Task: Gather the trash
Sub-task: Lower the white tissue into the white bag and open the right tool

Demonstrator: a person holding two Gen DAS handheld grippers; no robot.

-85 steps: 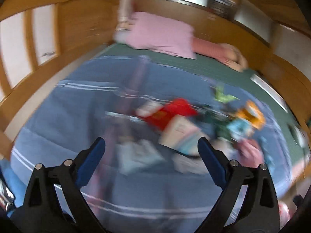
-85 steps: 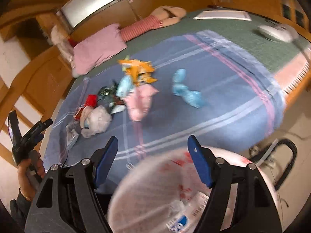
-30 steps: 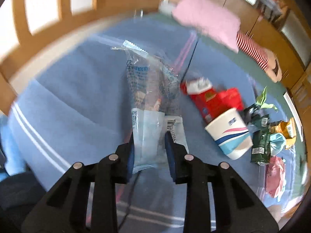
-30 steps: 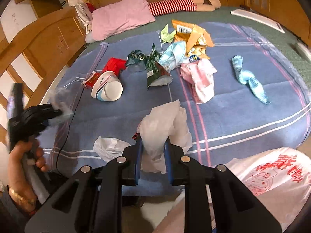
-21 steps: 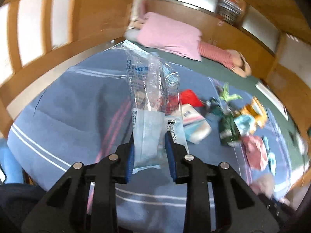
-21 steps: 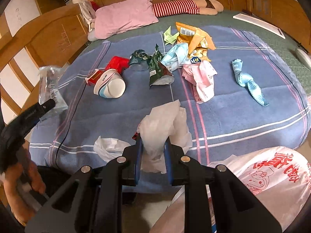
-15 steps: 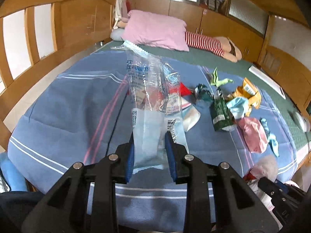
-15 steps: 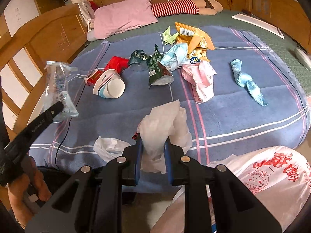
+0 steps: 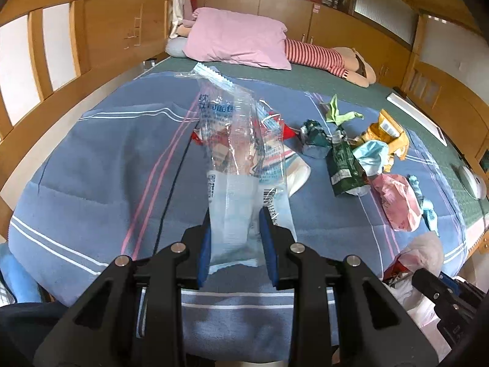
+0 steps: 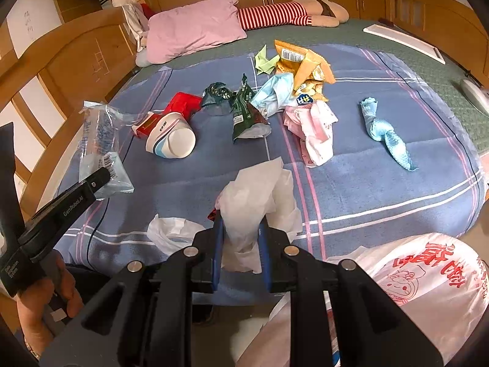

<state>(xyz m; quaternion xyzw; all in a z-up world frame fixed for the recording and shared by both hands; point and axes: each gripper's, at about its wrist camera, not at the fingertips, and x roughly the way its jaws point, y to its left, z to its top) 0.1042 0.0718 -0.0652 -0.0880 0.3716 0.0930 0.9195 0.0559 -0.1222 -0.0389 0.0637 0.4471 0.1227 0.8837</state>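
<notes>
left gripper (image 9: 235, 238): jaws nearly together, clamped on the lower end of a clear wrapper (image 9: 238, 165); the wrapper stands up and forward from between the pads, lifted off the blanket (image 9: 91, 159).
right gripper (image 10: 240, 253): jaws nearly together, clamped on a bunch of white plastic (image 10: 259, 195) that rises out in front of the pads.
left gripper in the right wrist view: the left gripper (image 10: 102, 180) sits to the left of the right gripper, wrapper (image 10: 99, 140) sticking up from its tip, a hand (image 10: 49, 293) on its handle.
trash ahead of the right gripper: paper cup (image 10: 171, 140) on its side ahead and to the left, touching a red packet (image 10: 180, 105); dark green packet (image 10: 246, 116) straight ahead; light blue wrapper (image 10: 273, 94) and orange packet (image 10: 301, 61) further ahead; pink wrapper (image 10: 316, 134) ahead and slightly right; blue twisted wrapper (image 10: 385, 136) well off to the right.
trash near the right gripper: crumpled white wrapper (image 10: 171, 232) on the blanket just left of the jaws.
trash bag (image 10: 421, 281): white with red print, below and to the right of the right gripper, beside the bed edge.
far end of bed: pink pillow (image 10: 192, 32), well beyond all the trash.
</notes>
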